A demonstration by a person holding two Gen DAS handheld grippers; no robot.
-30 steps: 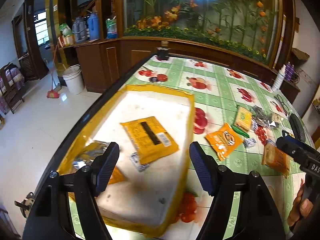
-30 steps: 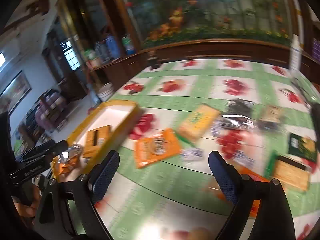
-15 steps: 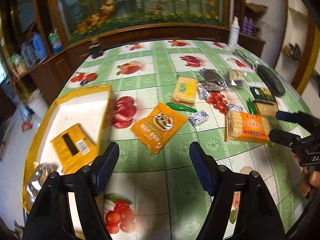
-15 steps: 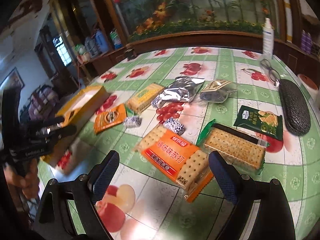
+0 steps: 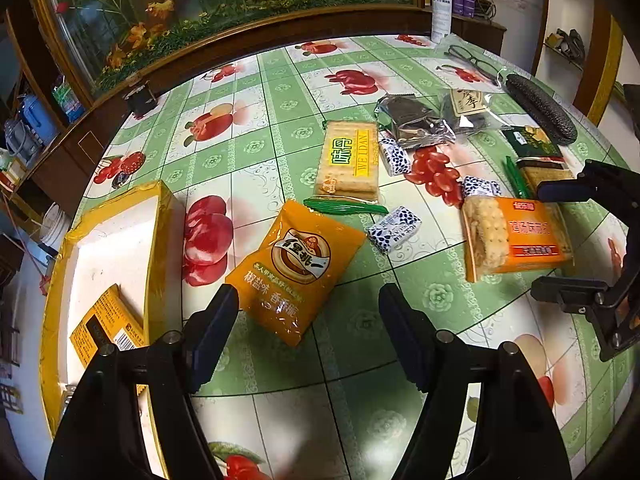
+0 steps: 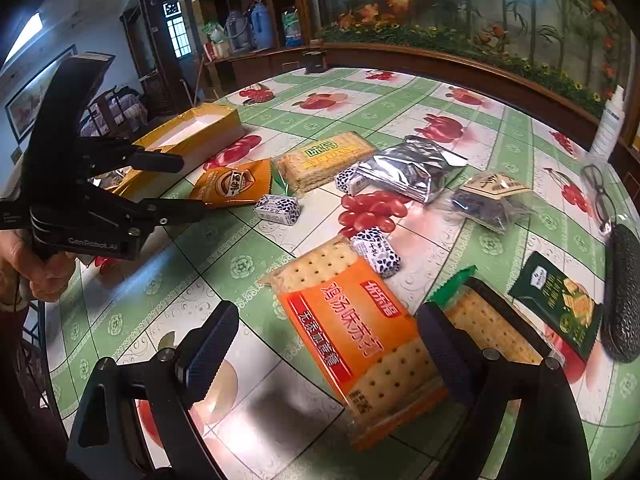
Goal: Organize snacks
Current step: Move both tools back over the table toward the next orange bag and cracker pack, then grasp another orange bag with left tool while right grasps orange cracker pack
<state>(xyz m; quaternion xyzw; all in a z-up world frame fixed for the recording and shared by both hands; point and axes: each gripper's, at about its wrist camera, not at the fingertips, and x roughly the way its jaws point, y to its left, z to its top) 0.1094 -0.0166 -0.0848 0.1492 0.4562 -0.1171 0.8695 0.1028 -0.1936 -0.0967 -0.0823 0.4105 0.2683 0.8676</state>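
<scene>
Both grippers swung over snacks; yellow box [image 5: 156,240] now cut off.

My left gripper [image 5: 308,332] hangs with its jaws spread over bare tablecloth [image 5: 360,392], and only the orange snack pouch [image 5: 296,268] lies across the way ahead, with the yellow box [image 5: 158,240] walling off the left. My right gripper [image 6: 328,348] straddles the orange cracker pack [image 6: 352,332], its right finger crowded by the second cracker pack [image 6: 492,328]. Beyond, wrapped candies [image 6: 376,252], a foil bag [image 6: 404,172] and more packets sit close together, leaving narrow gaps.
</scene>
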